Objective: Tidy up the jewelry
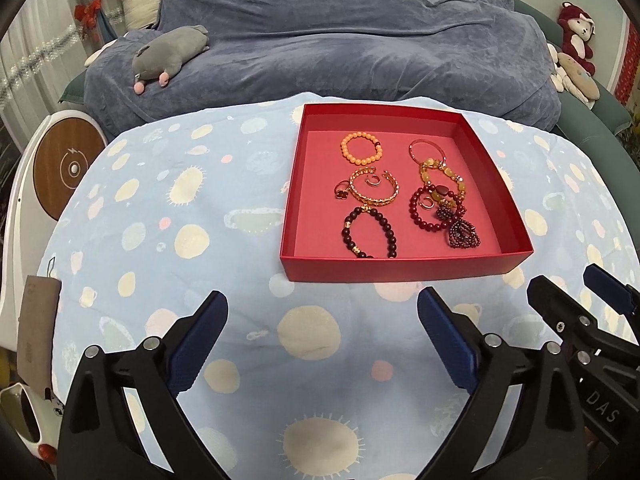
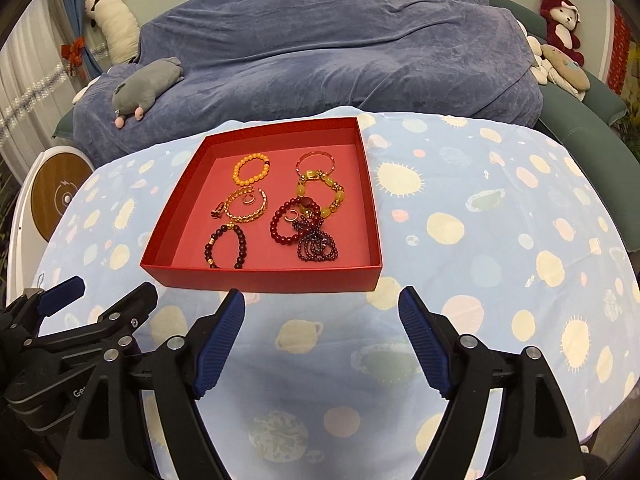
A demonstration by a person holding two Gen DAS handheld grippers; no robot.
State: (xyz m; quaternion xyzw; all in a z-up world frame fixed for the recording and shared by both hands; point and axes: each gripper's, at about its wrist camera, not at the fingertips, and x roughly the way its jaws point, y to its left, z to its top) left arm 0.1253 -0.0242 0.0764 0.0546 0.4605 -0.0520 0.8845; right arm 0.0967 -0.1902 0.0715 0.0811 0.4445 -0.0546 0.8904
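Observation:
A shallow red box (image 1: 404, 268) (image 2: 260, 278) sits on the blue patterned cloth and holds several pieces of jewelry. Inside are an orange bead bracelet (image 1: 360, 148) (image 2: 251, 168), a gold chain bangle (image 1: 374, 190) (image 2: 246, 204), a dark bead bracelet (image 1: 370, 234) (image 2: 226, 246), a yellow stone bracelet (image 1: 442, 176) (image 2: 320, 194), a red bead bracelet (image 1: 434, 208) (image 2: 292, 220) and small rings. My left gripper (image 1: 322, 310) is open and empty, just short of the box's near wall. My right gripper (image 2: 322, 306) is open and empty beside it; it also shows in the left wrist view (image 1: 568, 284).
The table is covered by the blue cloth with planet prints (image 1: 180, 240) (image 2: 500, 220). Behind it lies a bed under a dark blue blanket (image 1: 340, 32) with a grey plush toy (image 1: 168, 56). A white device with a wooden disc (image 1: 68, 168) stands at the left.

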